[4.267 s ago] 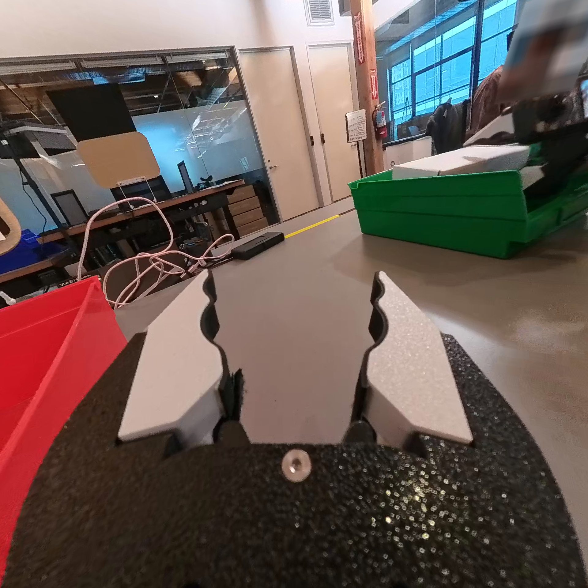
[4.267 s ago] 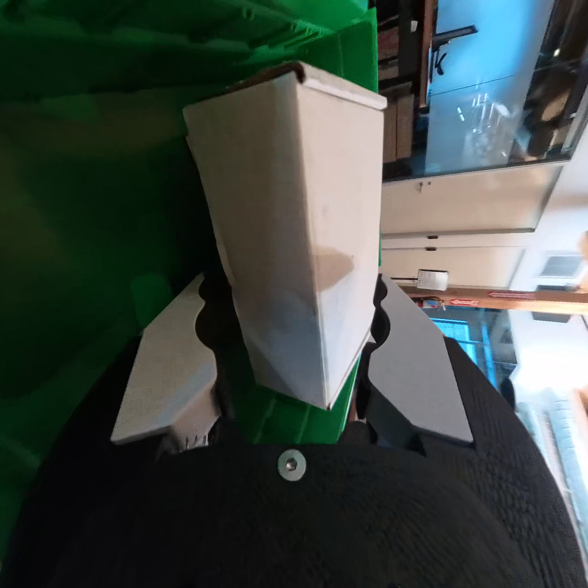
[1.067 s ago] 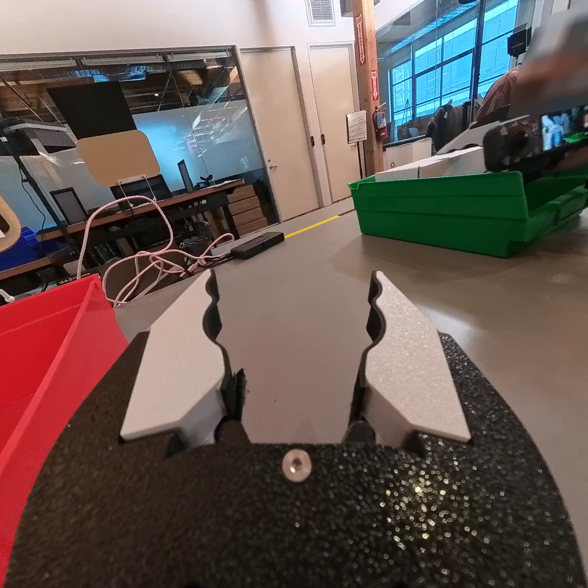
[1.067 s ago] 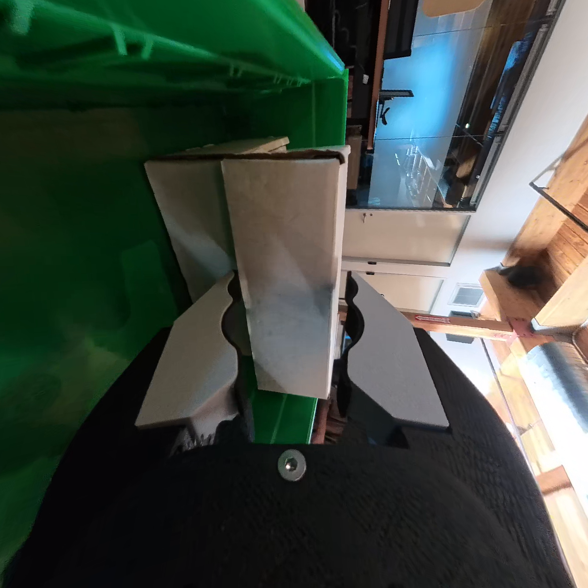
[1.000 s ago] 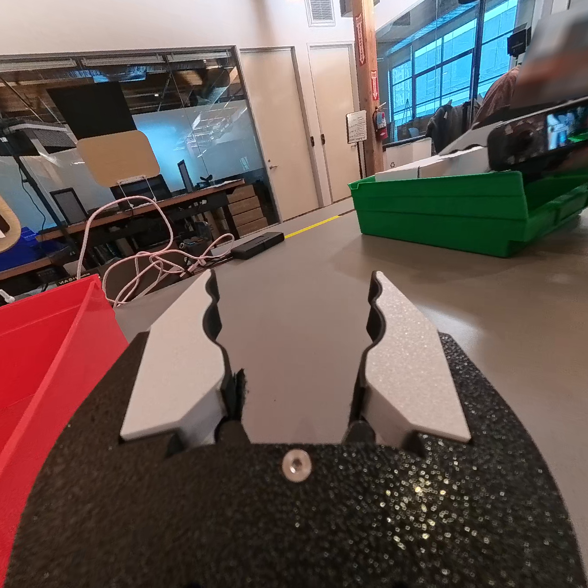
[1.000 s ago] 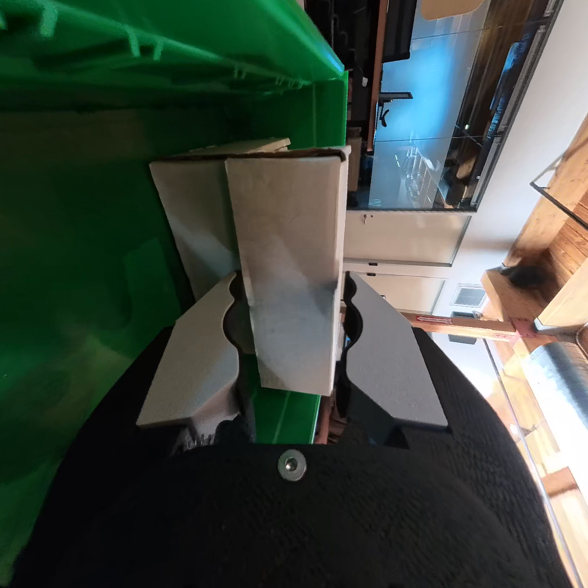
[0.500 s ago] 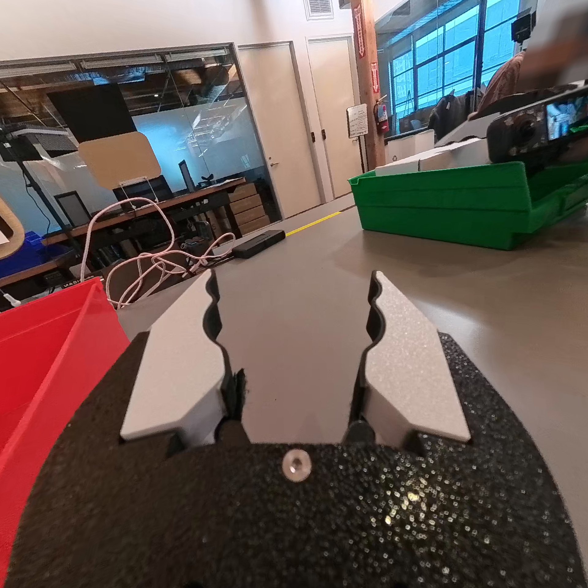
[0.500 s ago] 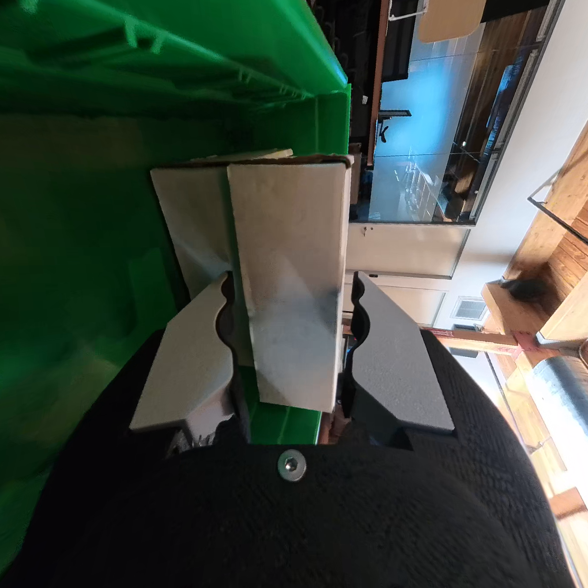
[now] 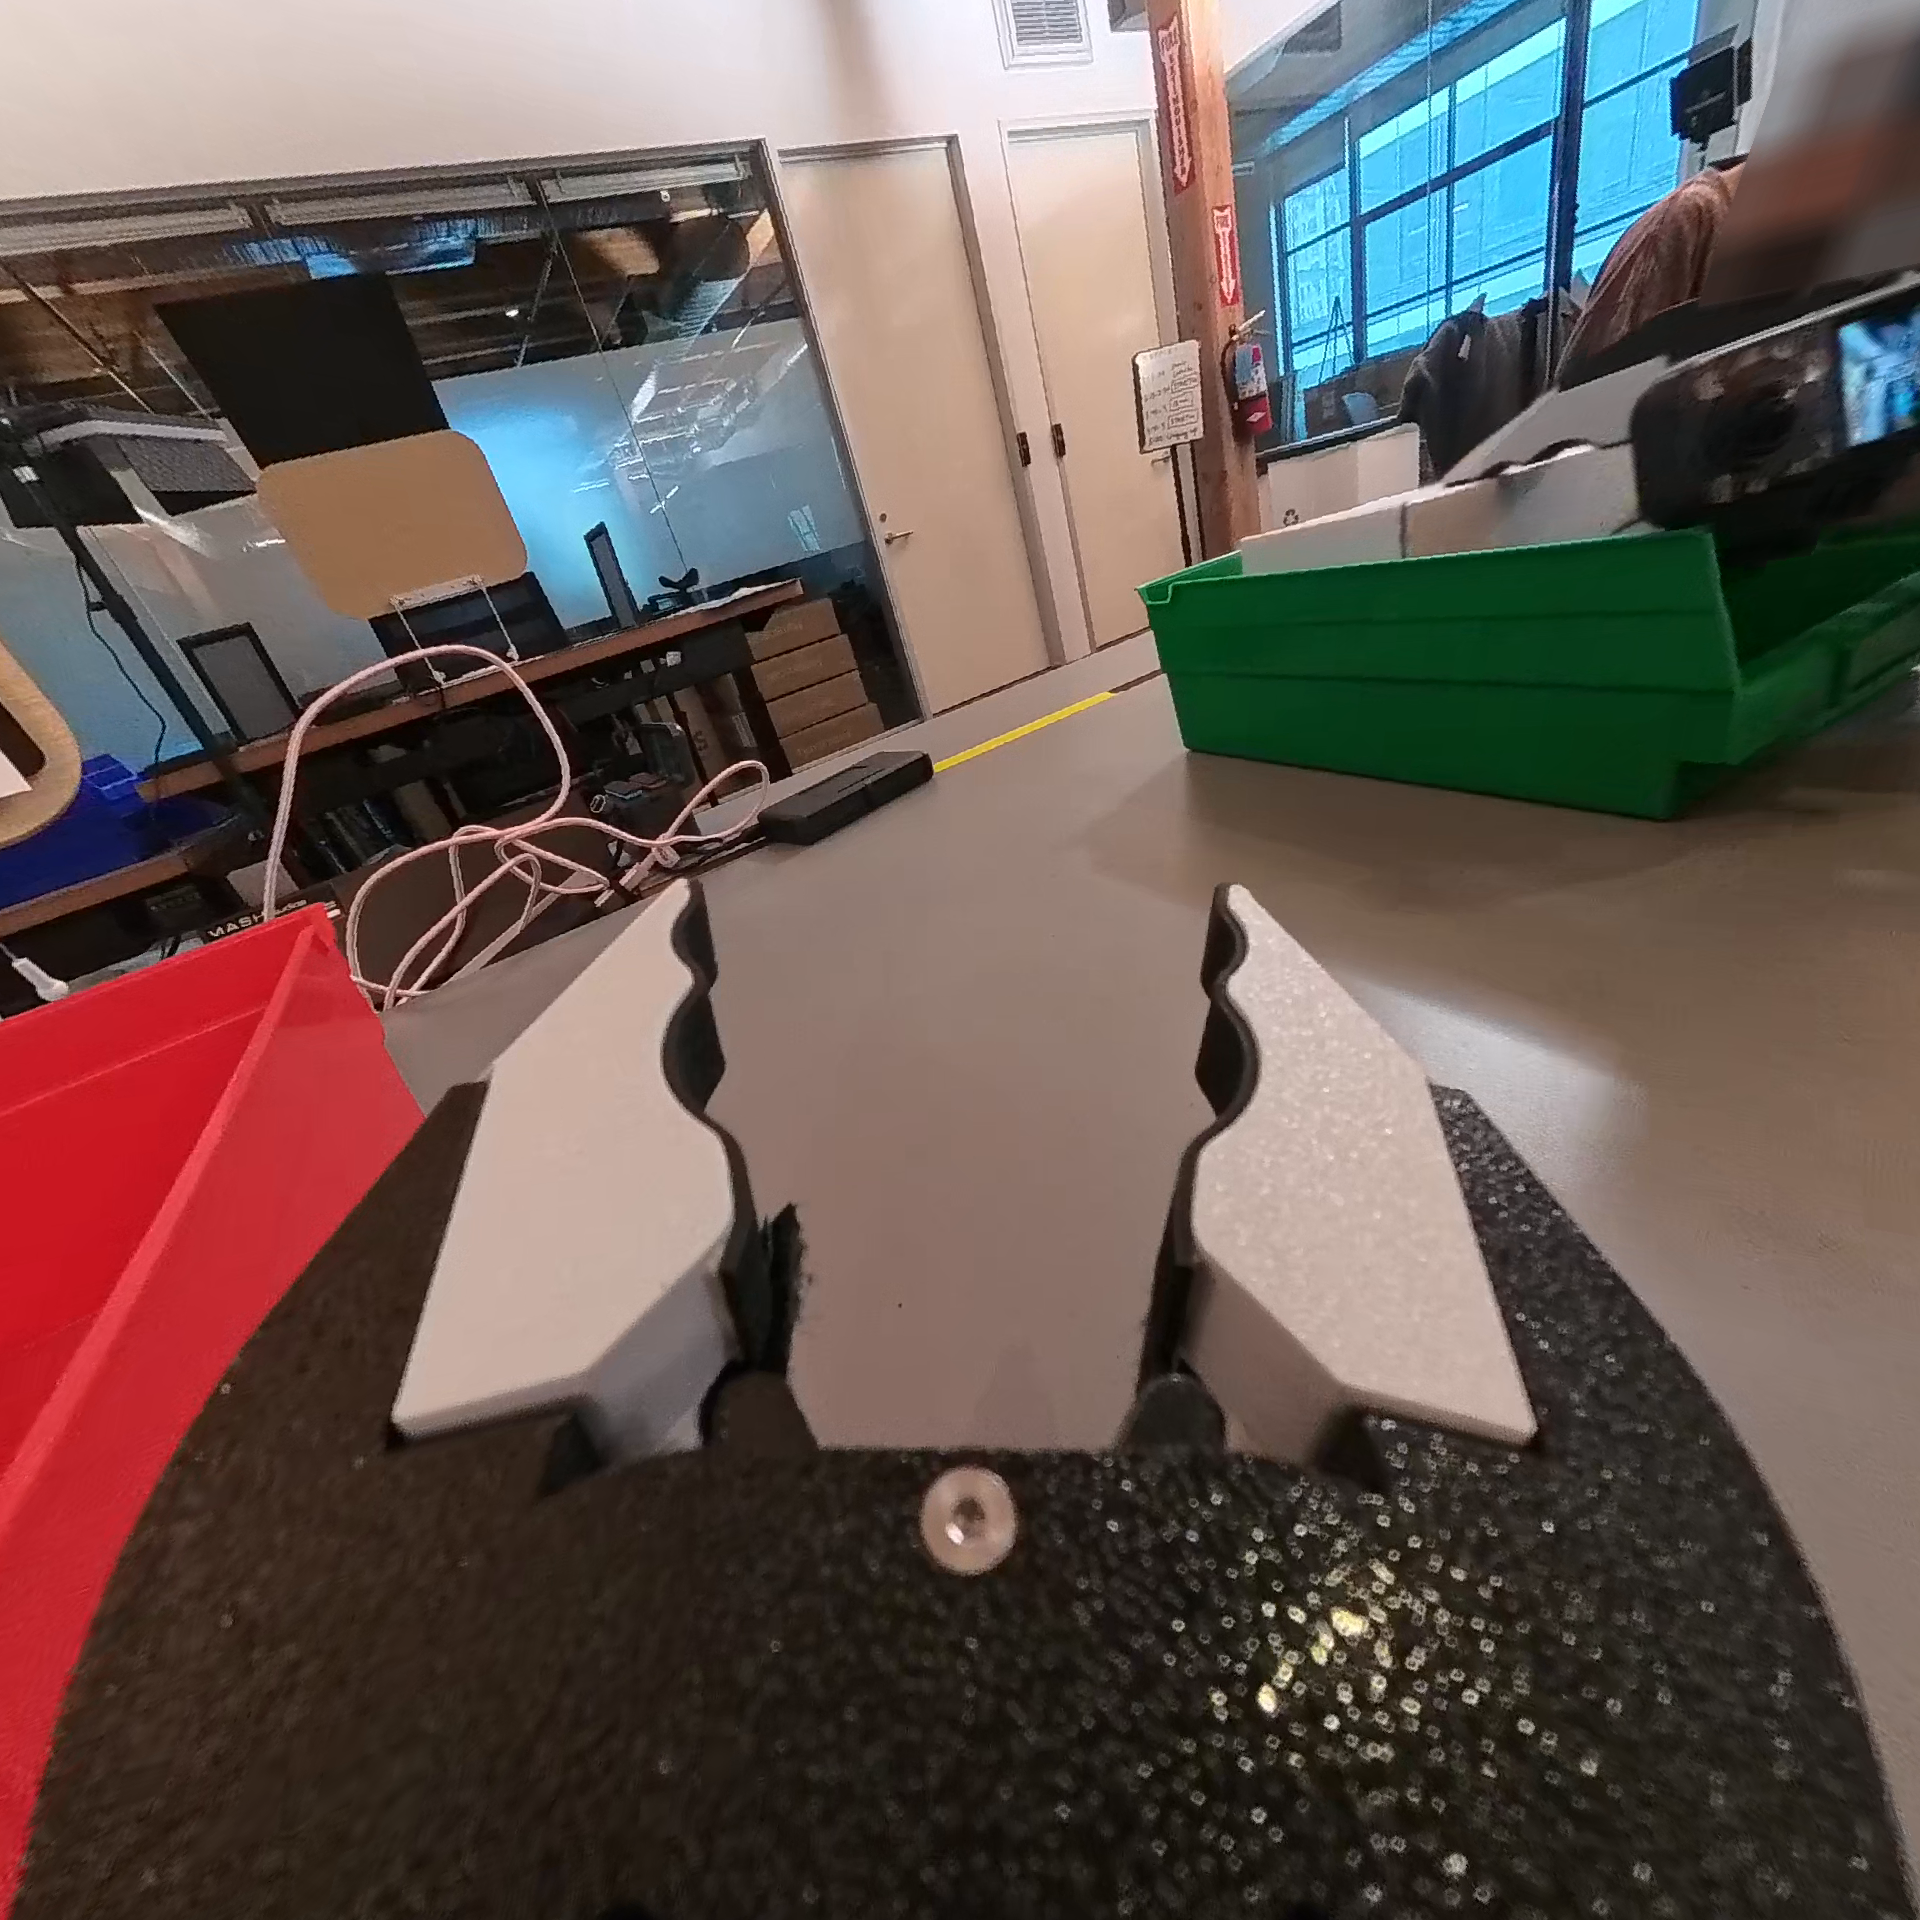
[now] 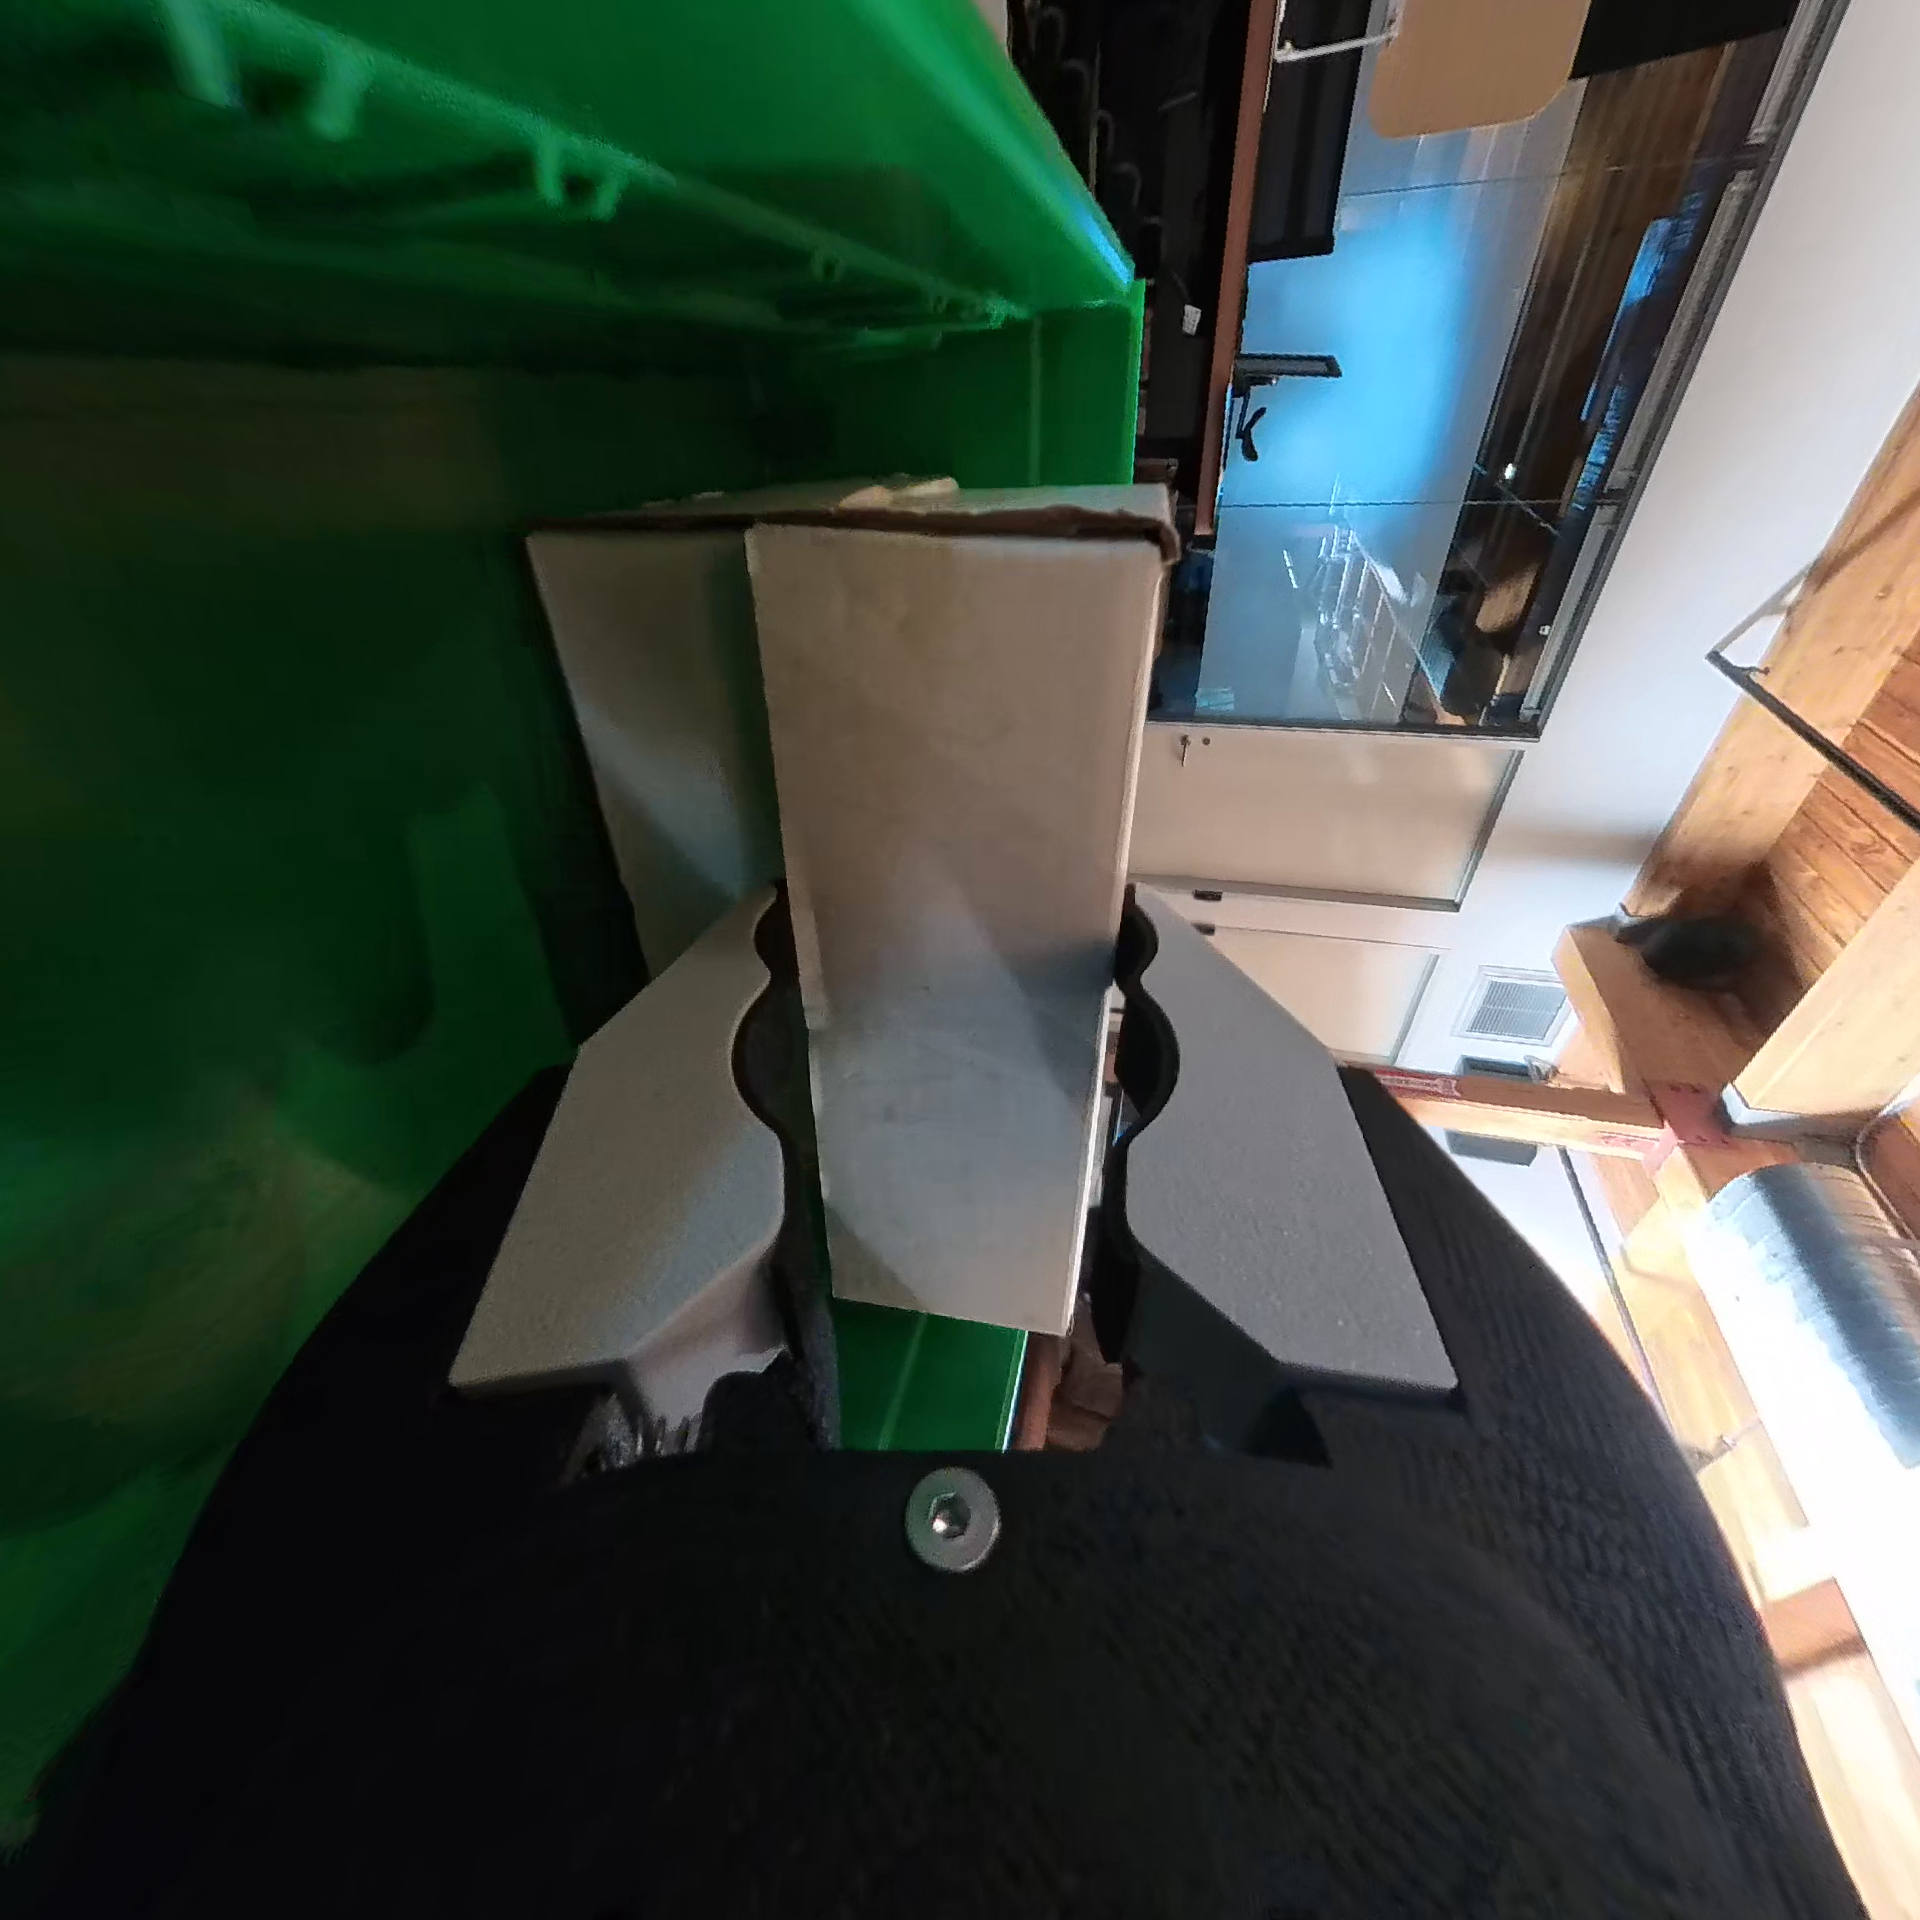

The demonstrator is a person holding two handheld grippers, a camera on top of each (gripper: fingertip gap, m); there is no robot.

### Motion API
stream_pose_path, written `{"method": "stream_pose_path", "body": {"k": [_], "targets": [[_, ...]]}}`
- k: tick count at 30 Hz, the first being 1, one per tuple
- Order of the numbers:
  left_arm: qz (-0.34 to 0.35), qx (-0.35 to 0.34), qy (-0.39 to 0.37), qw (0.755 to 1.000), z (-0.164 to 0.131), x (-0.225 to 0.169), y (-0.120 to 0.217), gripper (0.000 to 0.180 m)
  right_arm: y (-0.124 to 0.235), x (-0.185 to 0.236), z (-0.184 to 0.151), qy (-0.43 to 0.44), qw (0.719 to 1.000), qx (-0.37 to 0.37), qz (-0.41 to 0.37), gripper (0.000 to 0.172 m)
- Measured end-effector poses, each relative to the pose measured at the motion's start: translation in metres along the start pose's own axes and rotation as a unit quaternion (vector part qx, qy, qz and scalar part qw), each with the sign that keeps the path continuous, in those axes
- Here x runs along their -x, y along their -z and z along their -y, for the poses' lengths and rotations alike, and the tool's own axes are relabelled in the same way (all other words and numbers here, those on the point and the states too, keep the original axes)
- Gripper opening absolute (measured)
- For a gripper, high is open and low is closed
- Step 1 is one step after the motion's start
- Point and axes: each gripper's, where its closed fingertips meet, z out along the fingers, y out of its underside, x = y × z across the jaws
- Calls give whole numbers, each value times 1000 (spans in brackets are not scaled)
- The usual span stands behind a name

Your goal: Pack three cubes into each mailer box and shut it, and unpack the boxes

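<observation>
Since half a second earlier the right gripper (image 10: 951,925) had narrowed its jaws until both pads pressed the sides of a white mailer box (image 10: 951,831) inside the green bin (image 10: 260,727), while the left gripper (image 9: 956,935) stayed low over the grey counter (image 9: 1039,883), jaws wide open on nothing.

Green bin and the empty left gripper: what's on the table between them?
Nothing: in the left wrist view, bare grey table runs from the left gripper to the green bin.

My left gripper (image 9: 956,997) hangs level, jaws spread wide on air; my right gripper (image 10: 951,997), rolled sideways, clamps toward twelve o'clock.
</observation>
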Motion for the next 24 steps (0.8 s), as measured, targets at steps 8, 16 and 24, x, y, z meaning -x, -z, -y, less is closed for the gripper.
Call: {"method": "stream_pose_path", "body": {"k": [8,16,24], "targets": [[0,0,-2,1000,0,-1,0,93,57,16,-5,19,999,-25,7,60],[1,3,-7,1000,-1,-1,-1,93,81,25,-13,12,999,-27,38,60],[1,3,-8,1000,-1,-1,-1,93,86,37,-5,-10,994,-34,101,60]]}}
